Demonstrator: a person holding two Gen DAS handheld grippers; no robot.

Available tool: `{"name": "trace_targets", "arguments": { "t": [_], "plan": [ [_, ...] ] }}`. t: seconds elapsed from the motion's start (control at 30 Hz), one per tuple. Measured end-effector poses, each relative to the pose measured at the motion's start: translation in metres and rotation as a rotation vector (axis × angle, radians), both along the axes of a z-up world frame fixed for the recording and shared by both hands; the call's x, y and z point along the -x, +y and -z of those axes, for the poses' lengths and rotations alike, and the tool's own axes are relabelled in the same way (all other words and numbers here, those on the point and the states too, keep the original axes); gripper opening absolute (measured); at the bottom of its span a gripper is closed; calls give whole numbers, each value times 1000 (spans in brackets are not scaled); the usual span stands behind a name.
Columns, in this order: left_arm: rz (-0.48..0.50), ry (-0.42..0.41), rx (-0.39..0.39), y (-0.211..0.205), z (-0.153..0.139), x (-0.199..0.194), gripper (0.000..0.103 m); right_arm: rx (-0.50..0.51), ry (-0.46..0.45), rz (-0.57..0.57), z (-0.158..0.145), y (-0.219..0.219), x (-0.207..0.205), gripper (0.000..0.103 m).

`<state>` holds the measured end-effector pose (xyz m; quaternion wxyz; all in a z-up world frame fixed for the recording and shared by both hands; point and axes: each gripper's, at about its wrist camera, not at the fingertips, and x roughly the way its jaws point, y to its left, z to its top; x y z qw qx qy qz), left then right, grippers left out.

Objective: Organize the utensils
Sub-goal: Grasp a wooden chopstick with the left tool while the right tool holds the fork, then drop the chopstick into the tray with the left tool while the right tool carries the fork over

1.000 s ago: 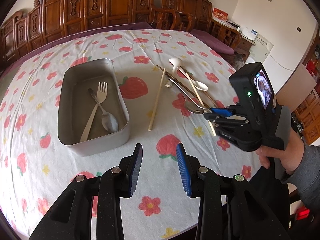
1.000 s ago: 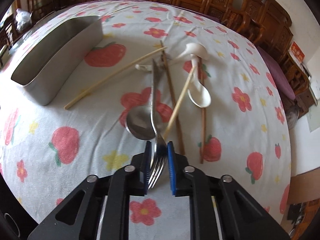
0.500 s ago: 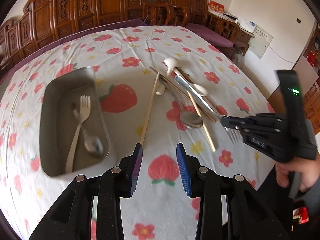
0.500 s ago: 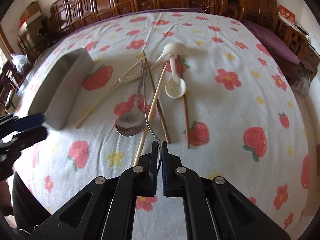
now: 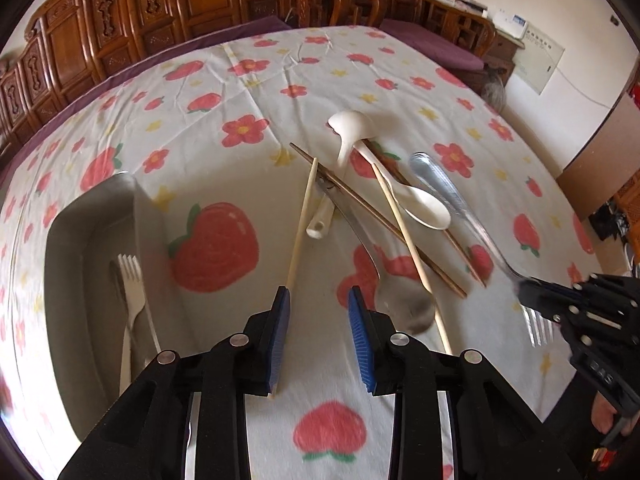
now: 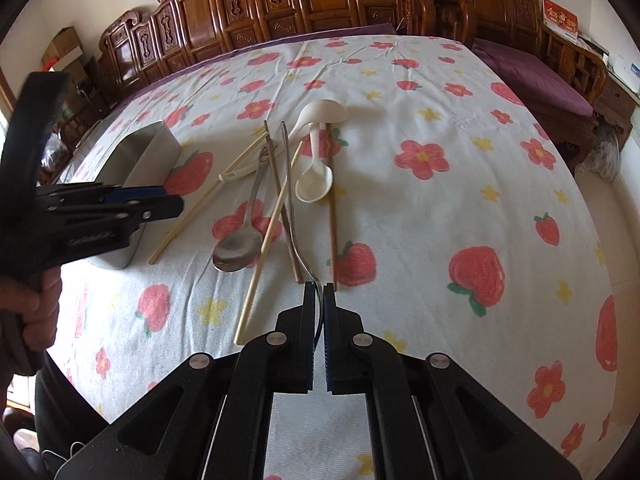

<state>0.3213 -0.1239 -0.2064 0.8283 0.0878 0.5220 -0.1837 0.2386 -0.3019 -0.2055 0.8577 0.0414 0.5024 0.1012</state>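
My right hand-held gripper is clamped on a metal fork, its pads pinching the neck just above the tines, which stick out behind; the handle points away from me over the pile. My left hand-held gripper hangs with its blue pads parted and nothing between them, above the flowered cloth of the desk.

Just past the left pads lies a pale chopstick, its near end hidden under the left finger. To its right a metal spoon rests bowl toward me, with a second pale chopstick lying across its edge. Two dark brown chopsticks cross the heap, and two white ceramic spoons lie among them, one bowl up, the other turned over farther off.

Toward the desk's left edge sits the steel tray. In it lies a pale fork, with what may be a spoon beside it, though blur hides it. Carved wooden chairs line the far edge.
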Motion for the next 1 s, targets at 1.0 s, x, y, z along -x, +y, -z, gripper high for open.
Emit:
{"name": "trace_targets", "arguments": {
  "t": [1.0],
  "plan": [
    [-68,76,-33,6,23,-28,4,1,-16,-12,-14,3,19,5]
  ]
}}
